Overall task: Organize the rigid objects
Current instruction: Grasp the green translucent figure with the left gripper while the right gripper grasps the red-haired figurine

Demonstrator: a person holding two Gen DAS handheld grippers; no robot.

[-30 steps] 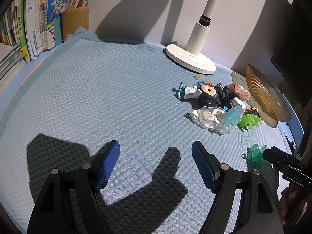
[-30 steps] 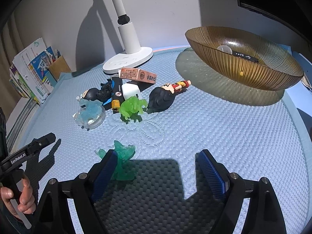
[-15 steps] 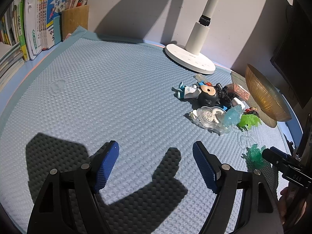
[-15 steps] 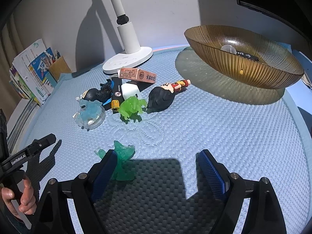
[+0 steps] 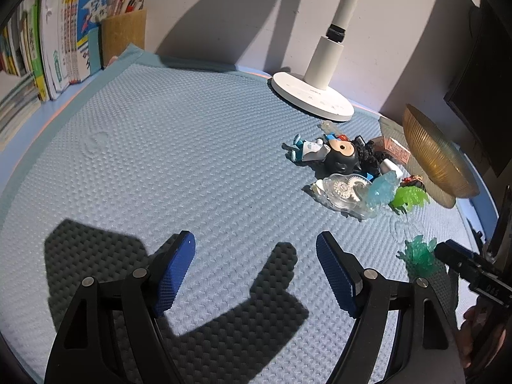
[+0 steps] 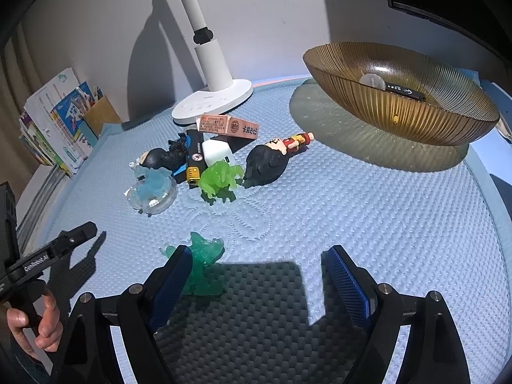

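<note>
Both grippers hang over the blue textured mat (image 6: 368, 192) and point downward at a slant. The right gripper (image 6: 260, 280) has its jaws spread wide, and nothing is pinched between them. A teal translucent figure (image 6: 204, 264) stands just in front of its left finger, partly hidden behind the blue pad; I cannot tell if it touches the pad. The left gripper (image 5: 256, 270) is also spread and empty, with only bare mat between its fingers.

Ahead of the right gripper and to its left lies a small heap of rigid things: a bright green translucent figure (image 6: 220, 177), a pale blue figure on a clear round case (image 6: 152, 188), a black-haired doll (image 6: 268, 163) lying on its side, a white charger block (image 6: 217, 153) and a brown printed box (image 6: 228, 124). Further ahead and to the right stands an amber ribbed bowl (image 6: 400, 108), which already holds a dark flat item and a round pale one.

I think the sorting is in an early stage, and the step now is to take the teal figure, the nearest one. For this the right gripper needs to shift a little to its left, so that the figure comes between both pads, then close gently and carry it toward the bowl. The figure has thin spikes, so the grip may slip.
</note>
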